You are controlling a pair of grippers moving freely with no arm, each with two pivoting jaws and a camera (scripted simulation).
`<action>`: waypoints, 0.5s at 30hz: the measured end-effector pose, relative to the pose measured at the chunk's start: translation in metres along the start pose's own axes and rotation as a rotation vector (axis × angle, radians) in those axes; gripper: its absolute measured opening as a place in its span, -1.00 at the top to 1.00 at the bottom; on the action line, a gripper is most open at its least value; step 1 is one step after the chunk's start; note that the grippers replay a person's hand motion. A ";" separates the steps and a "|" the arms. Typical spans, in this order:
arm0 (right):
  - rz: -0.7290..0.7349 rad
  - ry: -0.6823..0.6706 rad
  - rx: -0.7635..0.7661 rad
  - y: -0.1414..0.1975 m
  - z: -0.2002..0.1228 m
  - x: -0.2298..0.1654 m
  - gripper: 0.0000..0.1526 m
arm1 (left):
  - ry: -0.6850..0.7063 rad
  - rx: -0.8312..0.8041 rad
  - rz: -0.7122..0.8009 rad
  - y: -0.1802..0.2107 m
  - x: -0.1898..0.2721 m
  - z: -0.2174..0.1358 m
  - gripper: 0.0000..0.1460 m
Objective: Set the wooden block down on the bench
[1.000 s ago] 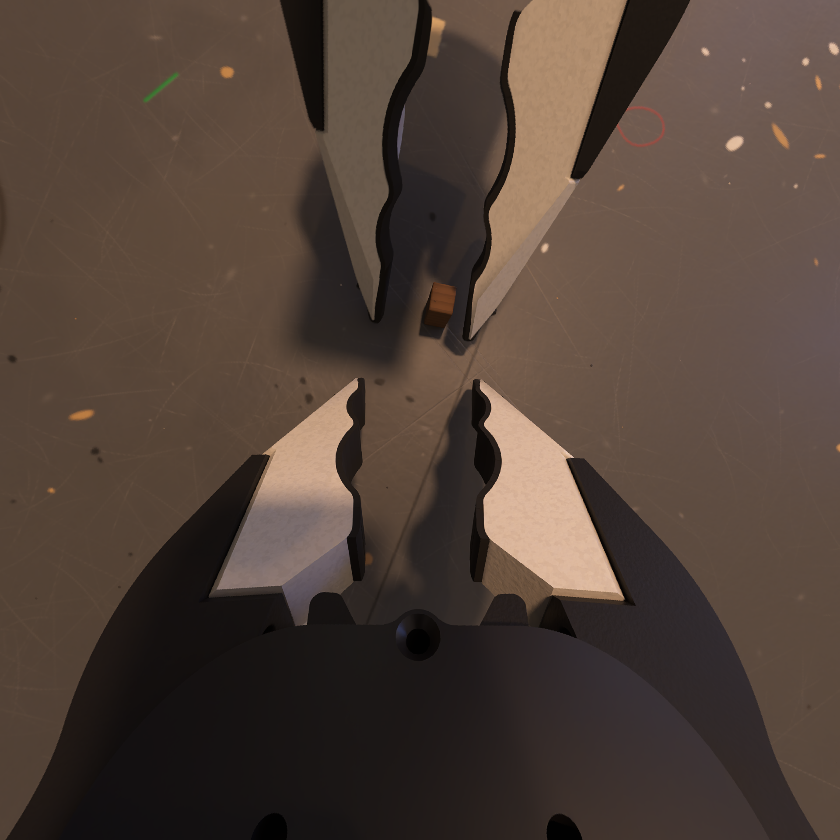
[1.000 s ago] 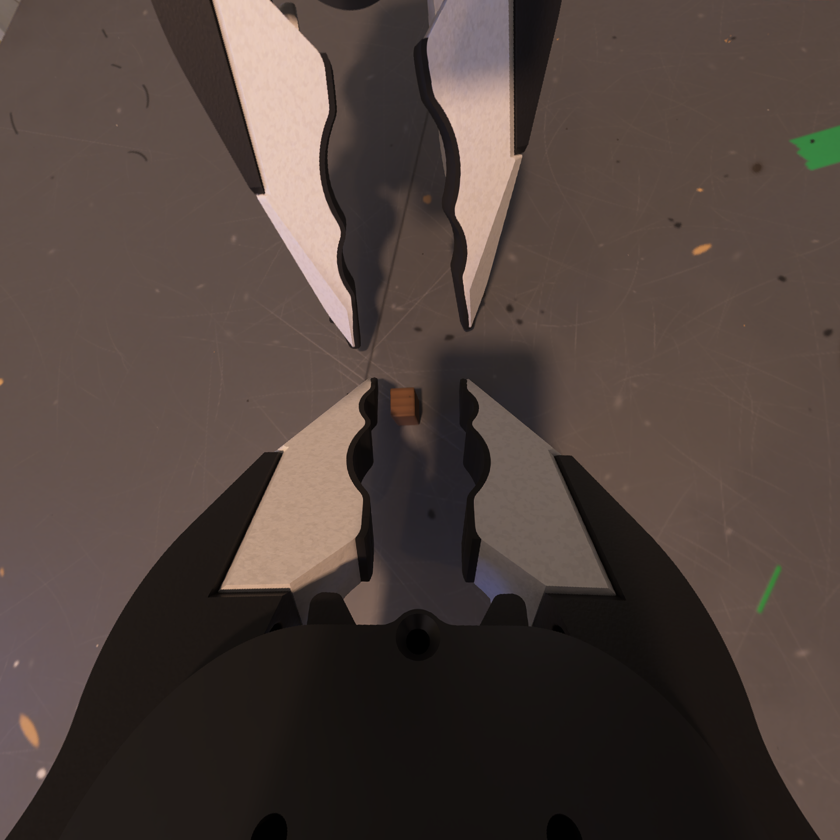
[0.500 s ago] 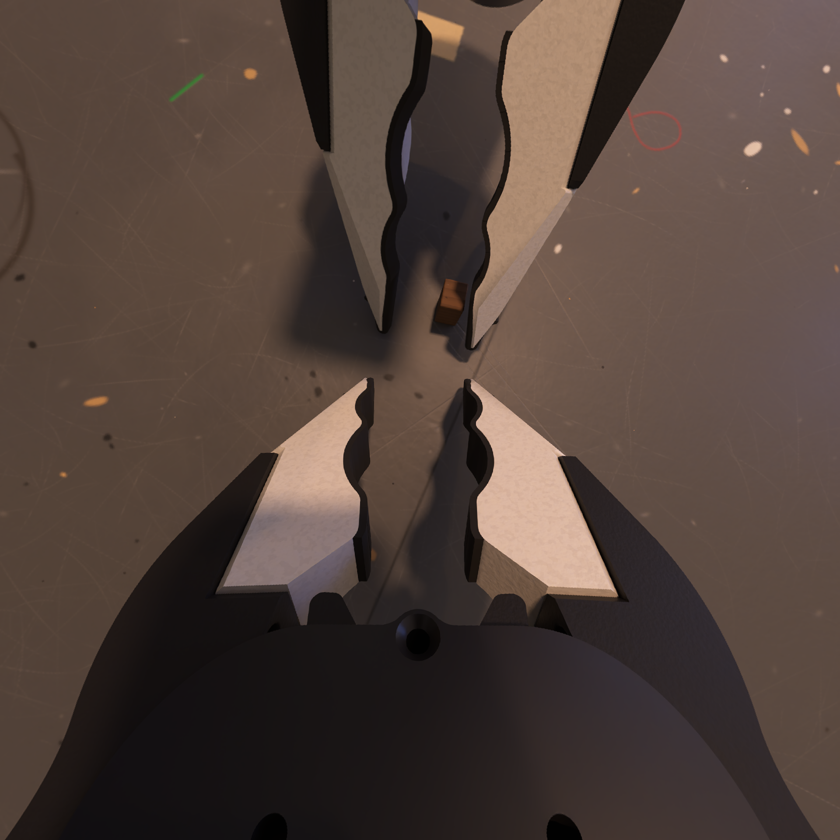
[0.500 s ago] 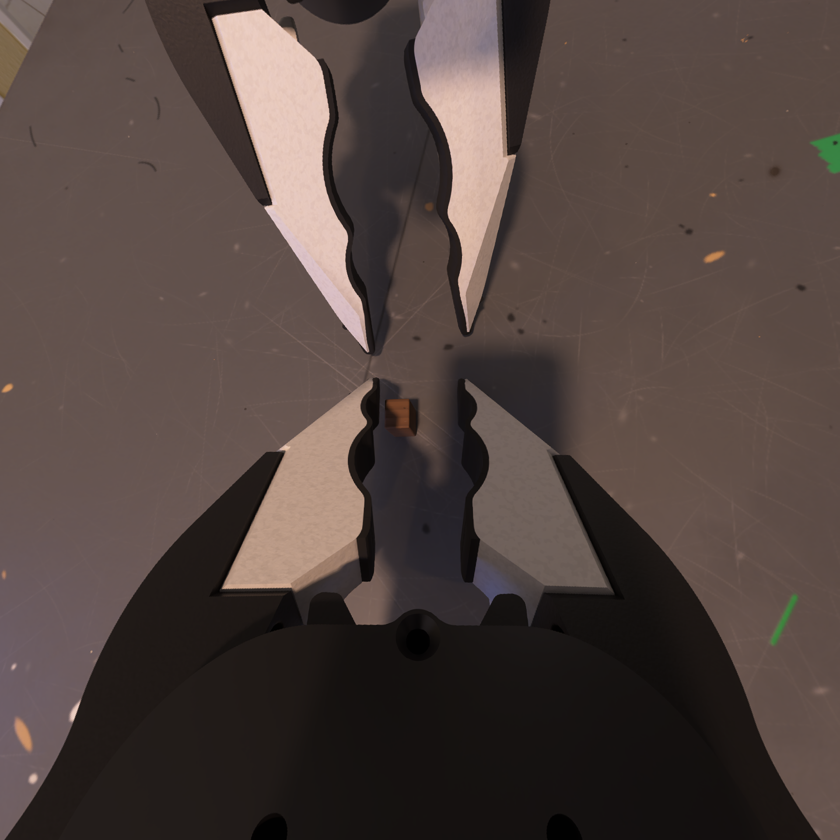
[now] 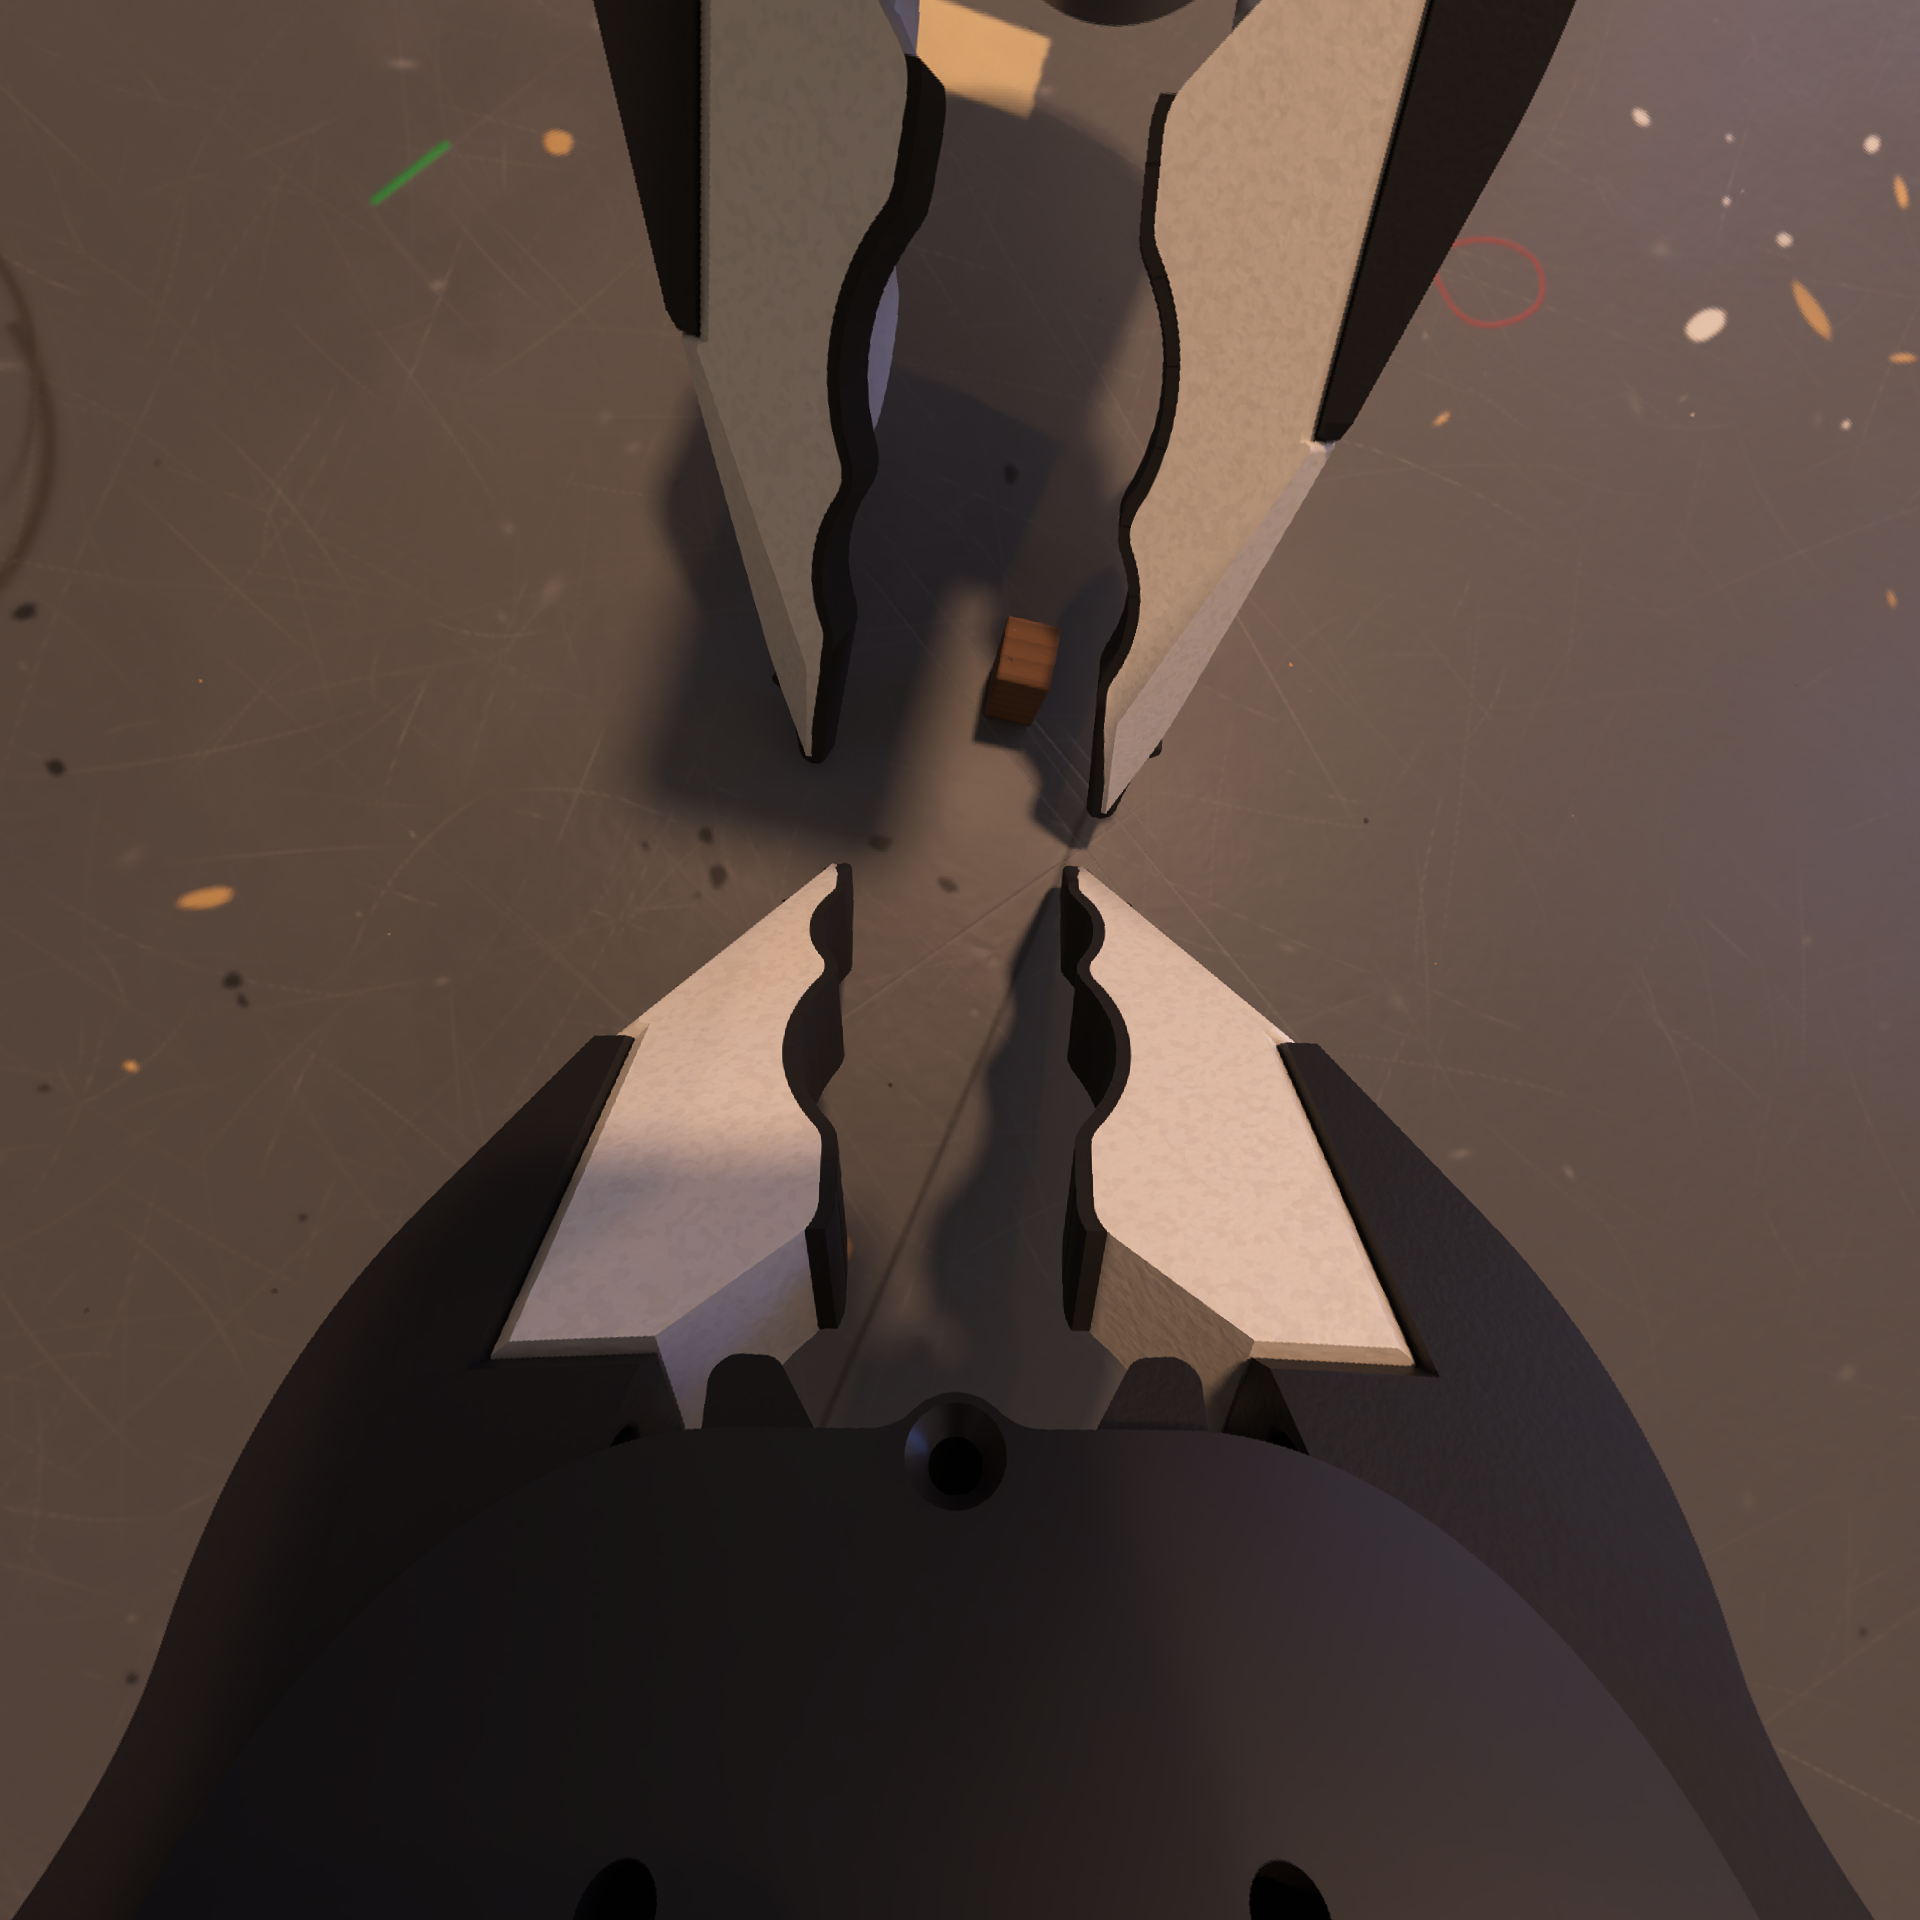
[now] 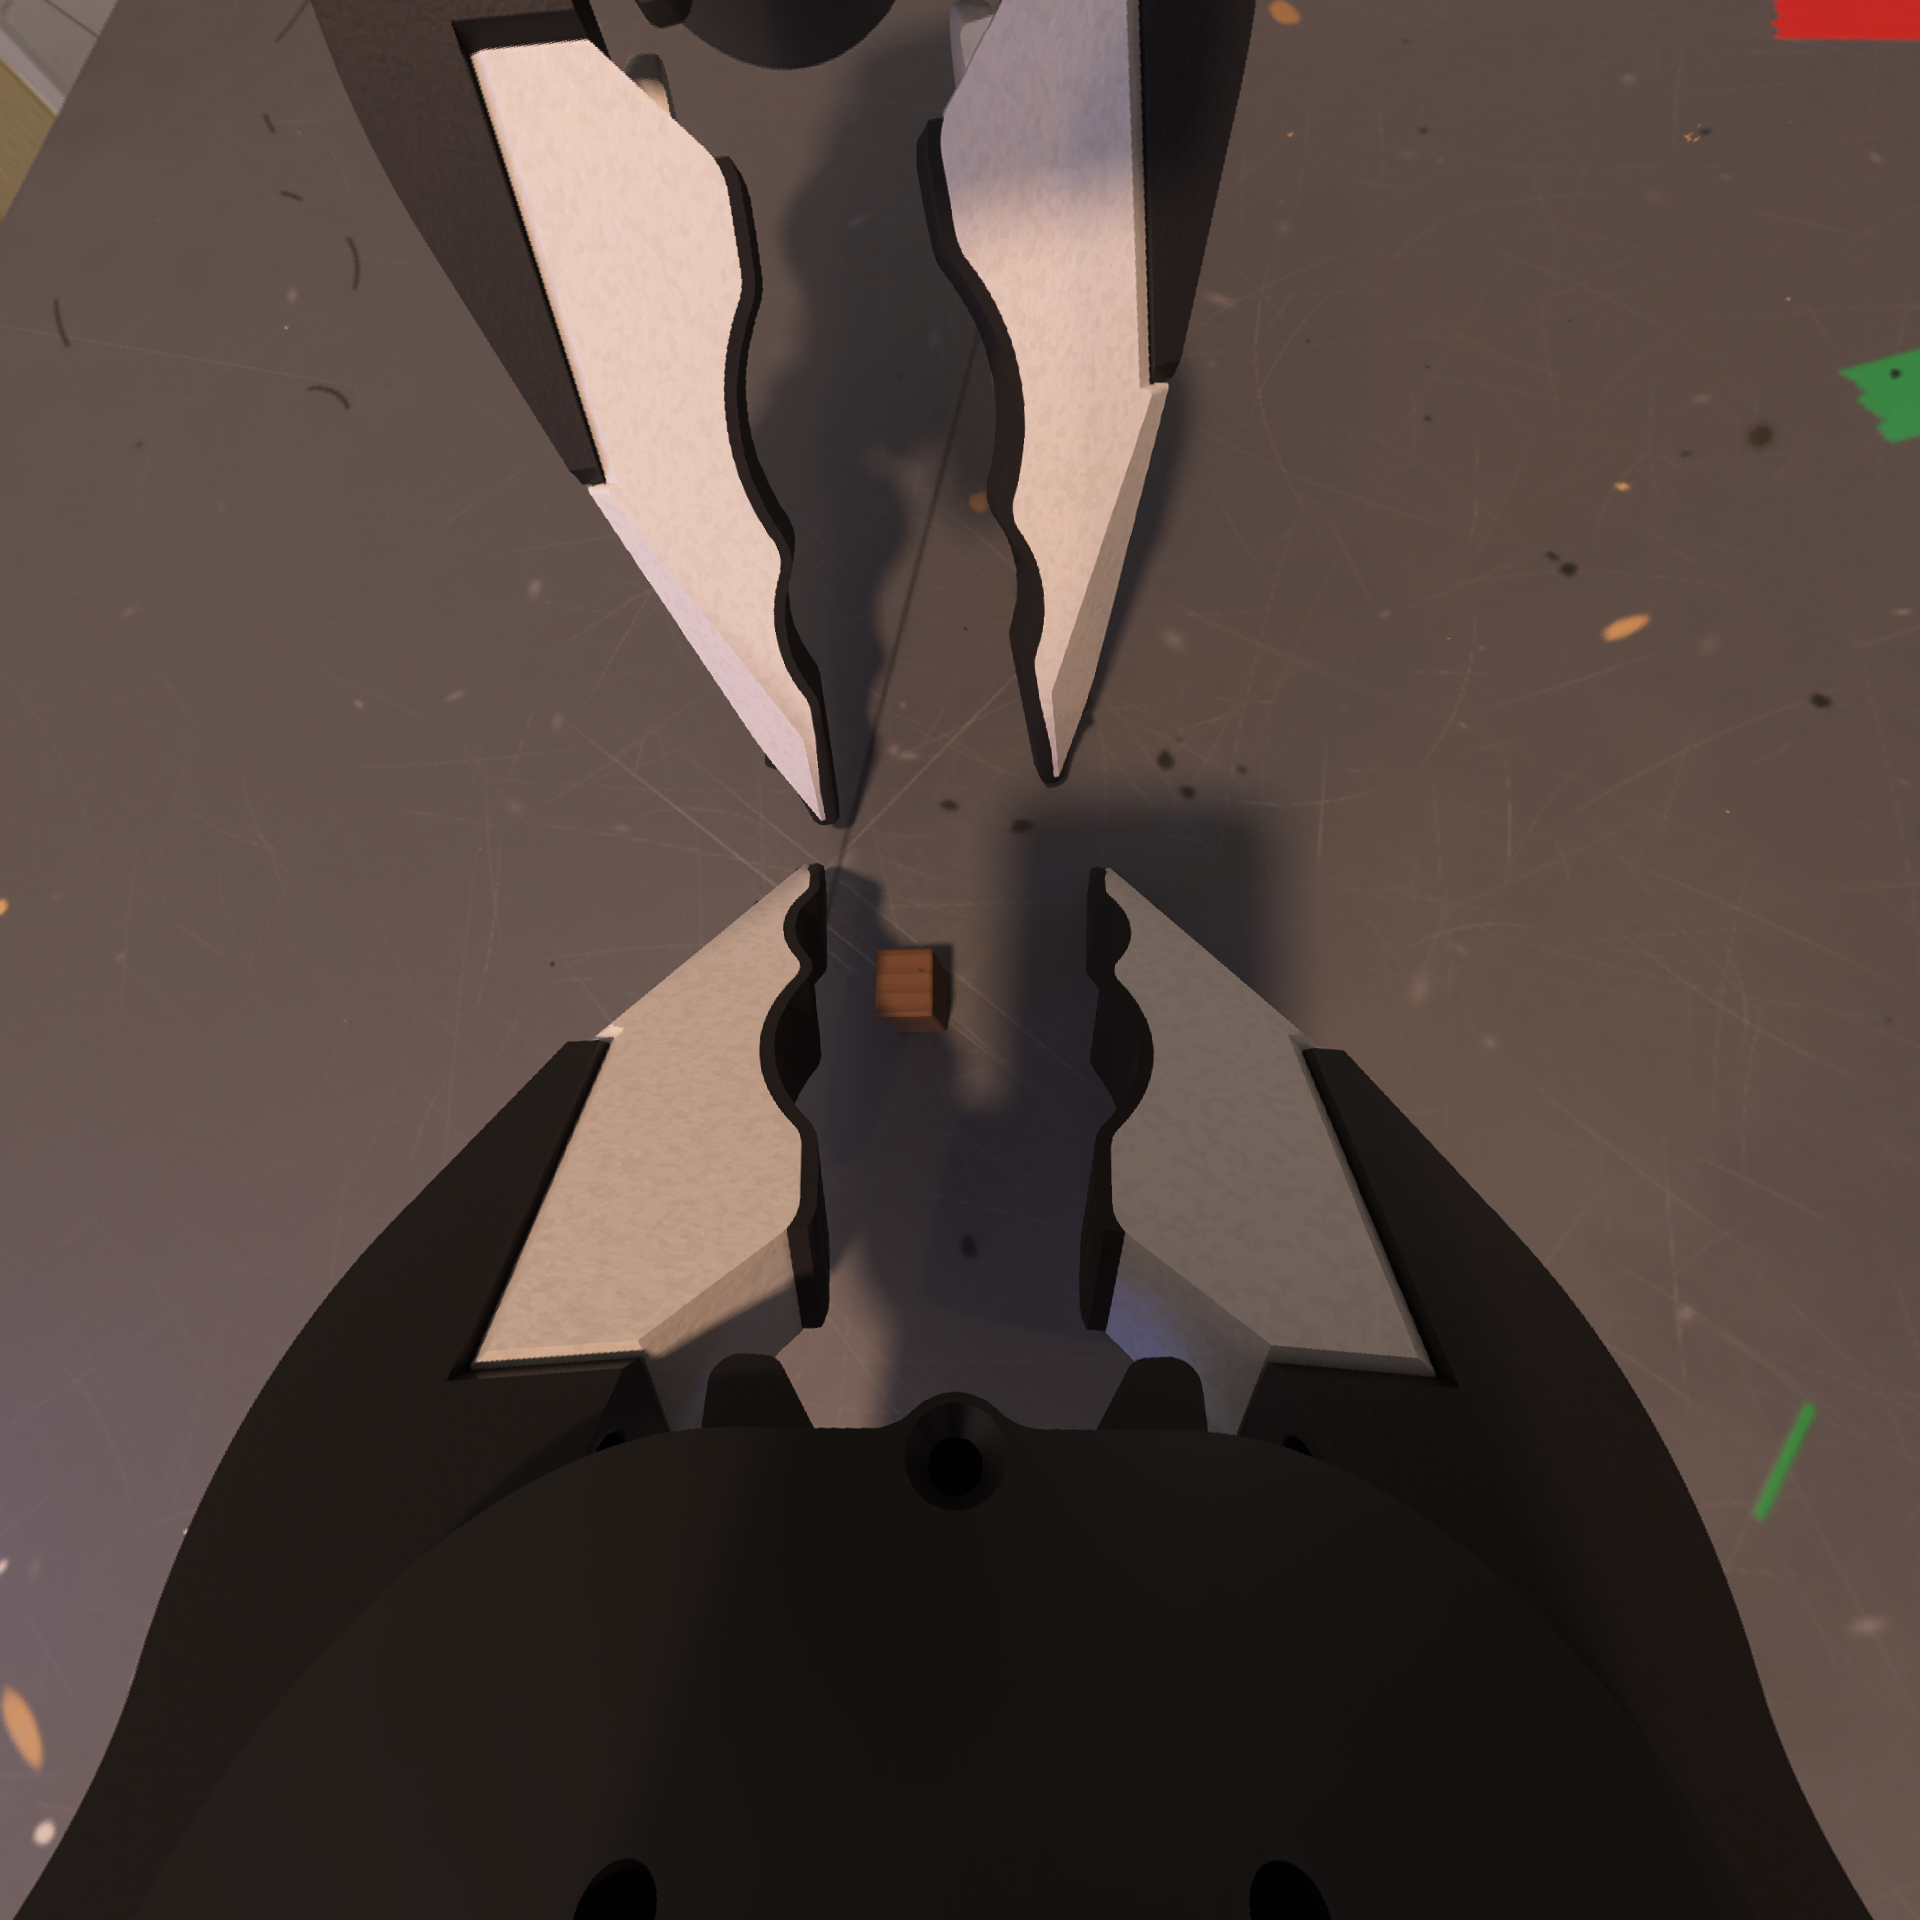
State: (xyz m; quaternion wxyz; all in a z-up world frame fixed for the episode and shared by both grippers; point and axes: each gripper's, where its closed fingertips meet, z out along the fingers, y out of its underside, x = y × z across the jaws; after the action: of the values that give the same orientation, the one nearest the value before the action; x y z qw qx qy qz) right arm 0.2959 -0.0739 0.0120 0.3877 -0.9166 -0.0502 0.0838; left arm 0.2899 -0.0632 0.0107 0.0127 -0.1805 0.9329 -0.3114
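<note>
Wooden block between parted right tool

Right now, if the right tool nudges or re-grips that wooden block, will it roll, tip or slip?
The wooden block looks like a squat cube resting flat on the scratched bench, so it will probably slide rather than roll or tip. It looks rigid and is tiny beside the right tool, so likely very light and easily knocked askew. The open jaws stand clear of it.

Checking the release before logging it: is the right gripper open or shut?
Open. The right gripper has a clear gap between its fingers, and the wooden block sits on the bench, touching neither.
</note>
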 end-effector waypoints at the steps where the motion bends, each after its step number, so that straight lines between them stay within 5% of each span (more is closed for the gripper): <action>1: -0.002 0.001 -0.002 0.000 0.000 0.000 0.34 | -0.001 0.000 0.001 0.000 0.000 0.000 0.46; 15: -0.043 0.009 -0.005 0.001 0.001 0.001 0.36 | -0.003 0.000 0.017 0.000 -0.001 0.000 0.46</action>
State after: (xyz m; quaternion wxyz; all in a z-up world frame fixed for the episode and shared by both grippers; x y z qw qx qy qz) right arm 0.2965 -0.0736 0.0106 0.3873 -0.9166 -0.0685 0.0713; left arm 0.2906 -0.0634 0.0104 0.0166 -0.1731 0.9344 -0.3109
